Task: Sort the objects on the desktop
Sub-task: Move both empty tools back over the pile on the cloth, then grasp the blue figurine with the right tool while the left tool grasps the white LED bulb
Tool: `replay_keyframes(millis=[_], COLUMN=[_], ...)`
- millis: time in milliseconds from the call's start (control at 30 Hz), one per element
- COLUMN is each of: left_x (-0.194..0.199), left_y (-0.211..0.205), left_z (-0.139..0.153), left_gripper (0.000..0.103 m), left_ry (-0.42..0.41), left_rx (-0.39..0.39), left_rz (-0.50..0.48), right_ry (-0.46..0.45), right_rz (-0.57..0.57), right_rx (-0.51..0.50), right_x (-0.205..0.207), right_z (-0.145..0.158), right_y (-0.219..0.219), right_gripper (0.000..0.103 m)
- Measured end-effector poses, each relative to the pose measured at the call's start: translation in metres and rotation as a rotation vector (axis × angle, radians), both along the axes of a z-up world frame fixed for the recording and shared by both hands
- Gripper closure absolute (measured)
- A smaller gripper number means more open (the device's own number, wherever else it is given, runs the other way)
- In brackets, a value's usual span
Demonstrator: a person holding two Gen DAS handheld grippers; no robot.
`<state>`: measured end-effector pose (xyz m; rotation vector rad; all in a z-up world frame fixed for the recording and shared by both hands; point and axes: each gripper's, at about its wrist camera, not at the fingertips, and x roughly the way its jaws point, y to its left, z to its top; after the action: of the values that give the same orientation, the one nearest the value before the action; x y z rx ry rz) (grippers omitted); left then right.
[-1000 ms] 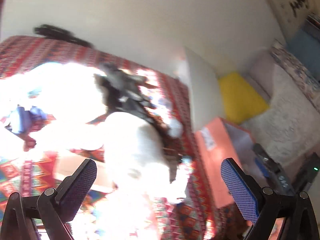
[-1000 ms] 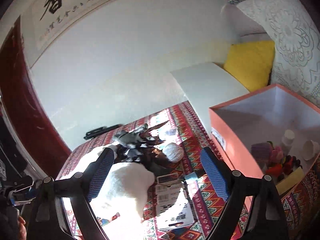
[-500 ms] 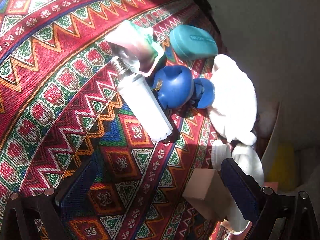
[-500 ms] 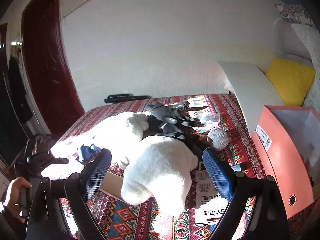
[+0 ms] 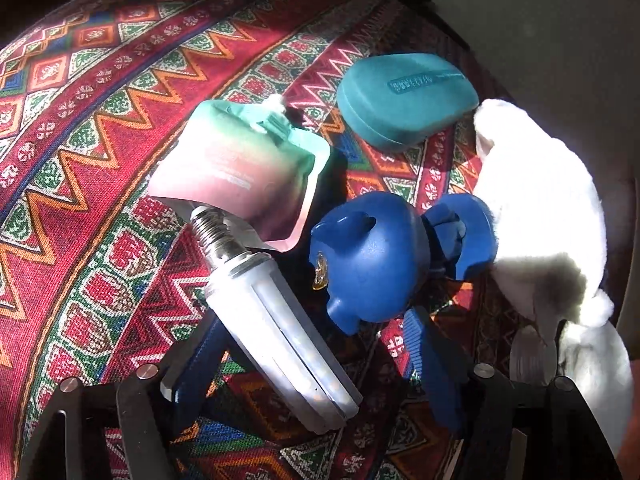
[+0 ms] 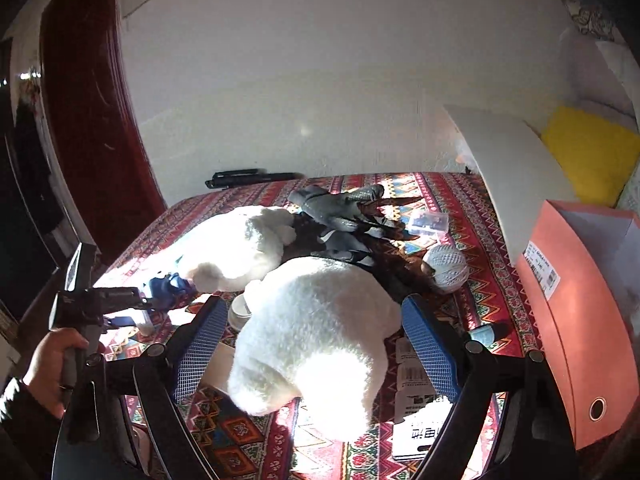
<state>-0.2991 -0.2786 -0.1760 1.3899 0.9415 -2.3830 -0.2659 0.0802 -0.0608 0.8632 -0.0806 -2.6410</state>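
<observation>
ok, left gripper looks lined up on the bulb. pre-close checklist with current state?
1. Left gripper open: ok, fingers spread either side of the LED bulb.
2. Bulb between the fingers: ok, its white body lies in the gap.
3. Bulb free of neighbours: not ok, its screw base is tucked under the pouch.
4. Blue toy clear of the right-hand finger: cannot tell, they look very close.
5. Right gripper out of the way: ok, open and empty above the white plush.
6. Orange box reachable for drop-off: cannot tell.
</observation>
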Motion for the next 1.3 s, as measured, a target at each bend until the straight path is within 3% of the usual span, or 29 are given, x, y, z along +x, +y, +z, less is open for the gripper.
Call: replay_keyframes(millis=[67,200,267,400,500,567,700,767,833,900,933,967,1000,1033,1133,1300], left_x=[0.011,0.038,0.051,0.063,0.075,0.081,0.078,0.077,0.083,0.091,0.088,0.085,0.082,0.081,0.079,0.082], left_y=[-0.007,-0.020,-0.024,-0.036,-0.046,-0.055,-0.080,-0.088,-0.099,-0.101,-0.100,-0.098,-0.097,-0.095,-0.092,-0.090], left_z=[-0.001,-0.005,-0.001,0.009,0.014,0.013,0.001,-0.003,-0.004,-0.003,-0.005,-0.007,-0.009,-0.011,-0.015,-0.018], left_gripper=[0.068,0.075,0.075,0.075,0.075,0.075,0.075,0.075,0.075,0.075,0.075,0.075,0.075,0.074,0.074,0.073], left_ry=[-0.006,0.022,0.034,0.058,0.066,0.063,0.047,0.038,0.030,0.020,0.014,0.007,0.000,-0.007,-0.018,-0.028], left_rx=[0.025,0.195,0.224,0.230,0.230,0.239,0.276,0.292,0.290,0.282,0.280,0.280,0.281,0.284,0.285,0.263], left_rz=[0.023,0.020,0.022,0.008,0.018,0.025,0.037,0.037,0.024,0.003,-0.007,-0.014,-0.020,-0.024,-0.031,-0.036], right_ry=[-0.034,-0.141,-0.222,-0.177,0.144,0.182,0.073,0.058,0.102,0.063,0.016,-0.037,-0.067,-0.090,-0.160,-0.288], right_rz=[0.060,0.265,0.374,0.551,0.689,0.792,0.918,0.940,0.944,0.949,0.940,0.927,0.922,0.919,0.911,0.880], right_rx=[-0.044,-0.107,-0.127,0.113,0.625,0.824,0.981,1.064,1.111,1.056,1.016,0.973,0.937,0.902,0.784,0.575], right_x=[-0.009,-0.031,-0.044,-0.053,-0.036,-0.042,-0.075,-0.086,-0.095,-0.109,-0.116,-0.123,-0.126,-0.126,-0.126,-0.108], right_z=[0.001,-0.001,-0.008,-0.019,-0.039,-0.061,-0.105,-0.132,-0.150,-0.149,-0.148,-0.146,-0.144,-0.142,-0.134,-0.126], right_y=[-0.012,-0.065,-0.099,-0.186,-0.258,-0.291,-0.336,-0.350,-0.361,-0.372,-0.375,-0.377,-0.375,-0.373,-0.361,-0.329], right_gripper=[0.013,0.013,0.013,0.019,0.026,0.037,0.040,0.033,0.028,0.032,0.048,0.051,0.066,0.073,0.080,0.080])
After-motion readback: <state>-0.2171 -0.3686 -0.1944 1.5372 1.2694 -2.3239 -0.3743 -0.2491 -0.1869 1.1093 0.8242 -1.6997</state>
